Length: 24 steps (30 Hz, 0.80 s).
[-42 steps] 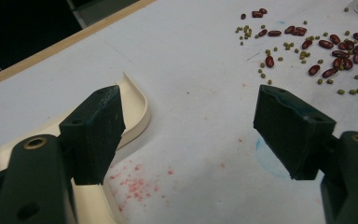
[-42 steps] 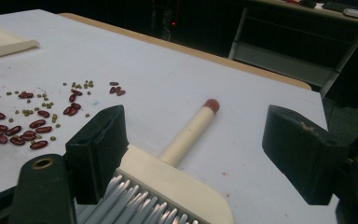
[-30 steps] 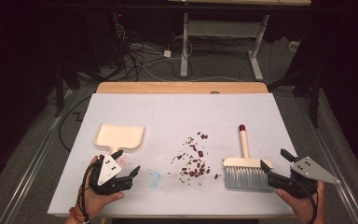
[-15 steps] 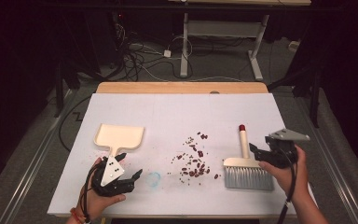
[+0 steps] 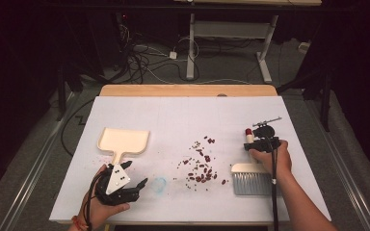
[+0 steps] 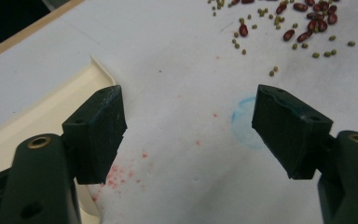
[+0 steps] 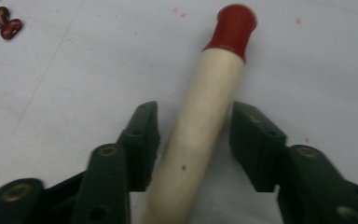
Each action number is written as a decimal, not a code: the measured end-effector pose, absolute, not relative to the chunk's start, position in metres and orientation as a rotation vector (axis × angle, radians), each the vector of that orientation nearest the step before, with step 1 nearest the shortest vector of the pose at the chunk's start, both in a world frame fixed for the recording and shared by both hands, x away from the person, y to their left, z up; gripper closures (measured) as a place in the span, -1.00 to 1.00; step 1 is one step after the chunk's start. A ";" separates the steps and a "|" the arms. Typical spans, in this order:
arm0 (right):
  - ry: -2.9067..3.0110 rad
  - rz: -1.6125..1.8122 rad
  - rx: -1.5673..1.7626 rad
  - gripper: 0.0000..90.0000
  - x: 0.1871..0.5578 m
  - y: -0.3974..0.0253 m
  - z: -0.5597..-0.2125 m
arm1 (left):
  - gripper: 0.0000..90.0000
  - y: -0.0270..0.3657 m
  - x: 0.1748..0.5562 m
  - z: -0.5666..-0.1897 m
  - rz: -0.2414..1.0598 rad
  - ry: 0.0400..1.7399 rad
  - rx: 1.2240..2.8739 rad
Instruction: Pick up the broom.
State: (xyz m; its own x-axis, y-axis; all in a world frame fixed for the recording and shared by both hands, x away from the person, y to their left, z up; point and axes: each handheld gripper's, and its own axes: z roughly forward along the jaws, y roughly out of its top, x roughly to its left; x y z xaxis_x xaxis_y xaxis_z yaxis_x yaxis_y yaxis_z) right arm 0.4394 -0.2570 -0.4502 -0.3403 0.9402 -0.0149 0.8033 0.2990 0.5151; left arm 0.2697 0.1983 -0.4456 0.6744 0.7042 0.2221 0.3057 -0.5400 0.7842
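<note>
Brush handle (image 7: 200,121) lies between right hand-held gripper (image 7: 193,140) jaws.

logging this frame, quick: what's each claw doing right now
Left claw: open, holding nothing, beside the dustpan.
Right claw: open around the brush handle, not yet clamped.

- The white rectangular surface (image 5: 183,120) was brightly and evenly lit; the room behind lay dark.
- The cream red-tipped brush handle (image 7: 205,116) looked softly blurred up close.
</note>
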 end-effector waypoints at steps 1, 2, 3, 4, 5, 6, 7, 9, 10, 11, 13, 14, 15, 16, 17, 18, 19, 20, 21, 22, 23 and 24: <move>2.263 0.614 1.567 0.28 0.440 -0.257 -0.450 | -0.45 0.197 0.269 -0.447 0.668 0.786 2.158; 2.267 0.617 1.560 0.28 0.441 -0.257 -0.451 | -0.45 0.197 0.270 -0.448 0.665 0.786 2.167; 2.270 0.615 1.556 0.28 0.441 -0.256 -0.451 | -0.45 0.196 0.270 -0.449 0.657 0.782 2.176; 2.274 0.611 1.550 0.28 0.441 -0.256 -0.451 | -0.45 0.196 0.270 -0.449 0.657 0.782 2.176; 2.276 0.609 1.550 0.28 0.441 -0.256 -0.451 | -0.45 0.195 0.270 -0.449 0.656 0.780 2.182; 2.275 0.609 1.552 0.29 0.441 -0.256 -0.451 | -0.45 0.194 0.270 -0.449 0.655 0.776 2.186; 2.277 0.610 1.547 0.29 0.442 -0.256 -0.451 | -0.45 0.194 0.270 -0.449 0.654 0.775 2.189; 2.267 0.619 1.551 0.32 0.441 -0.255 -0.451 | -0.45 0.193 0.270 -0.449 0.654 0.776 2.190; 2.262 0.622 1.550 0.33 0.441 -0.255 -0.452 | -0.45 0.193 0.271 -0.449 0.653 0.776 2.192; 2.262 0.622 1.550 0.33 0.441 -0.255 -0.452 | -0.45 0.193 0.271 -0.449 0.653 0.776 2.192; 2.254 0.627 1.548 0.34 0.441 -0.255 -0.452 | -0.45 0.192 0.272 -0.450 0.652 0.773 2.202; 2.254 0.626 1.547 0.34 0.441 -0.255 -0.452 | -0.45 0.192 0.272 -0.450 0.652 0.773 2.202; 2.253 0.626 1.546 0.34 0.440 -0.255 -0.452 | -0.45 0.192 0.272 -0.450 0.650 0.773 2.203; 2.253 0.627 1.546 0.35 0.440 -0.255 -0.452 | -0.45 0.192 0.272 -0.450 0.648 0.772 2.203; 2.251 0.630 1.548 0.35 0.440 -0.255 -0.452 | -0.45 0.191 0.272 -0.450 0.647 0.770 2.205; 2.248 0.632 1.552 0.35 0.440 -0.255 -0.452 | -0.45 0.191 0.272 -0.450 0.645 0.768 2.206; 2.248 0.631 1.552 0.35 0.440 -0.255 -0.452 | -0.45 0.191 0.272 -0.450 0.645 0.765 2.209; 2.248 0.628 1.550 0.36 0.440 -0.255 -0.452 | -0.45 0.191 0.272 -0.450 0.645 0.764 2.210; 2.247 0.627 1.550 0.38 0.441 -0.254 -0.452 | -0.45 0.191 0.272 -0.450 0.643 0.761 2.210; 2.246 0.626 1.547 0.41 0.441 -0.254 -0.452 | -0.45 0.191 0.272 -0.450 0.643 0.761 2.210; 2.246 0.627 1.543 0.46 0.441 -0.254 -0.452 | -0.45 0.192 0.272 -0.450 0.642 0.761 2.210; 2.246 0.630 1.538 0.51 0.441 -0.253 -0.452 | -0.45 0.192 0.271 -0.450 0.643 0.760 2.211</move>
